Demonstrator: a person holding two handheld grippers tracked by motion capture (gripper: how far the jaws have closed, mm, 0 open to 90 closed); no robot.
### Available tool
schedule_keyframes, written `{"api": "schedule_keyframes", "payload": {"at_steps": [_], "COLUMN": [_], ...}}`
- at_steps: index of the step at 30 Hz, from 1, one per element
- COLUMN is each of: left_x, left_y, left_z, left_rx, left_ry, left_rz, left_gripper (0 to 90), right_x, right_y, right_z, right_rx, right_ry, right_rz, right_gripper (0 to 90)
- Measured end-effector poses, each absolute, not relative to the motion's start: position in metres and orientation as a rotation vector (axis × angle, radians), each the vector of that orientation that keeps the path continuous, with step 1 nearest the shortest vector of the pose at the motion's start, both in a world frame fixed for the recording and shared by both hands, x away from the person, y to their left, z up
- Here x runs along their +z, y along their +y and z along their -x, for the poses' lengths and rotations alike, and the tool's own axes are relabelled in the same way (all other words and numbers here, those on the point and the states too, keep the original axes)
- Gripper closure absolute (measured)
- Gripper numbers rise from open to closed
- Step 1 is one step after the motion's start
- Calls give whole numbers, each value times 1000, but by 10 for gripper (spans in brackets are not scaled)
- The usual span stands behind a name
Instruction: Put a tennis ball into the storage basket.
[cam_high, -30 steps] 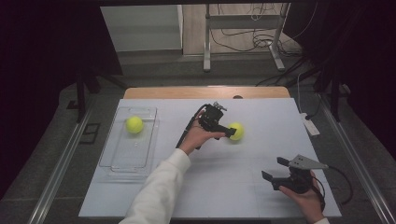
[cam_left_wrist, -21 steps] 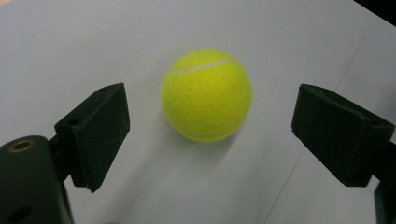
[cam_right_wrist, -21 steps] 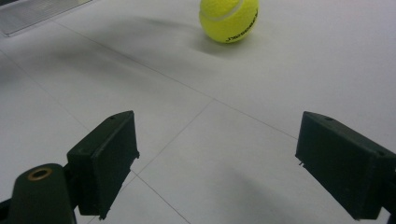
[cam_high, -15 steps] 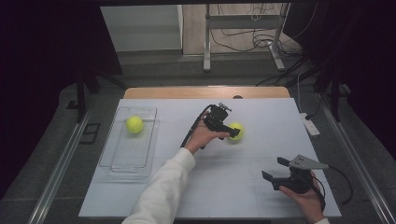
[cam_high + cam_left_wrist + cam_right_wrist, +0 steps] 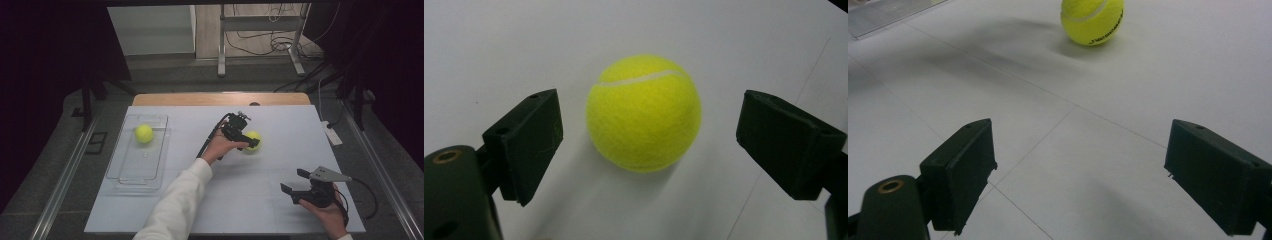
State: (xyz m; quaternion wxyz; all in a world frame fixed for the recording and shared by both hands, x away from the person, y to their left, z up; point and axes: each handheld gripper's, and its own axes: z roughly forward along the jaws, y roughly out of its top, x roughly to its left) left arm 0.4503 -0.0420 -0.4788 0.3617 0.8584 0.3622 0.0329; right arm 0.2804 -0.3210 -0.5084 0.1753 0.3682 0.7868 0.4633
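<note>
A clear tray (image 5: 122, 172) lies at the left of the table (image 5: 250, 210). It holds one yellow ball, here called the tray ball (image 5: 144, 133), in its far end; the rest of the tray is bare.

A second ball (image 5: 252, 141) rests on the table right of centre, well apart from the tray. In the left gripper view this ball (image 5: 644, 113) is bright yellow felt, round and whole, with a white seam curving across its top. In the right gripper view it (image 5: 1092, 20) carries dark printed lettering low on its side.

Left tool (image 5: 247, 141): at the ball, jaws apart. The ball sits between them with a gap on each side, neither jaw touching it, as seen around the left tool (image 5: 649, 145).

Right tool (image 5: 296, 184): held at the near right of the table, well apart from the ball. Its jaws stand wide apart over bare table, nothing between them, as the right tool (image 5: 1080, 180) shows.
</note>
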Motion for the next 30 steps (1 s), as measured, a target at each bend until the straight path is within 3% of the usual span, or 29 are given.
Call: {"api": "schedule_keyframes", "payload": {"at_steps": [30], "left_x": [-498], "left_y": [-57], "left_z": [-461], "left_rx": [94], "left_ry": [987], "left_rz": [-2210], "left_gripper": [133], "right_x": [-508], "right_y": [-321], "right_z": [-279], "right_rx": [1310], "right_ry": [2225], "right_rz": [-1040], "right_gripper": [128]}}
